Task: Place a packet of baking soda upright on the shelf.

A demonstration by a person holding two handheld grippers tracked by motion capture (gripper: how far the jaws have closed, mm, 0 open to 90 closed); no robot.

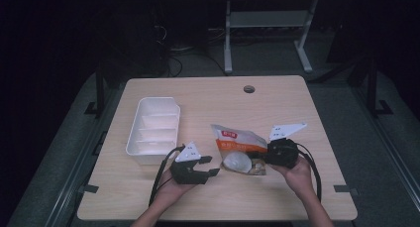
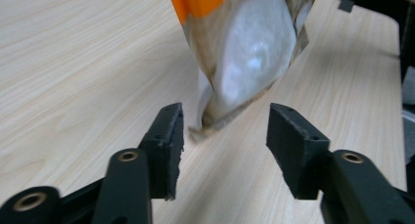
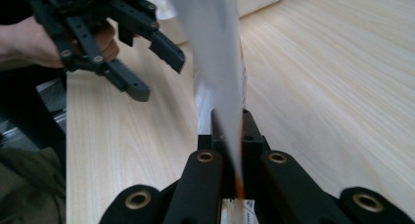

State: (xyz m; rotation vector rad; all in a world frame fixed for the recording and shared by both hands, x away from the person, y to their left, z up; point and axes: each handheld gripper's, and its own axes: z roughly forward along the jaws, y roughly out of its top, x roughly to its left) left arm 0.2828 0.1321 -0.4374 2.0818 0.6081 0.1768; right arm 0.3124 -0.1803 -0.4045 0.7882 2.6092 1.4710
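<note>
Left of the bag (image 1: 237,150) sits the tray (image 1: 151,130), well clear. My left gripper (image 1: 210,166) is just left of the bag, jaws apart, nothing between the pads; the bag's corner hangs just ahead of them. The bag lies on the table (image 1: 277,103), lifted at its right edge, where my right gripper (image 1: 265,157) clamps it. With one thin edge pinched, I judge the bag may slip or swing, and the contents' weight could tear the film.
</note>
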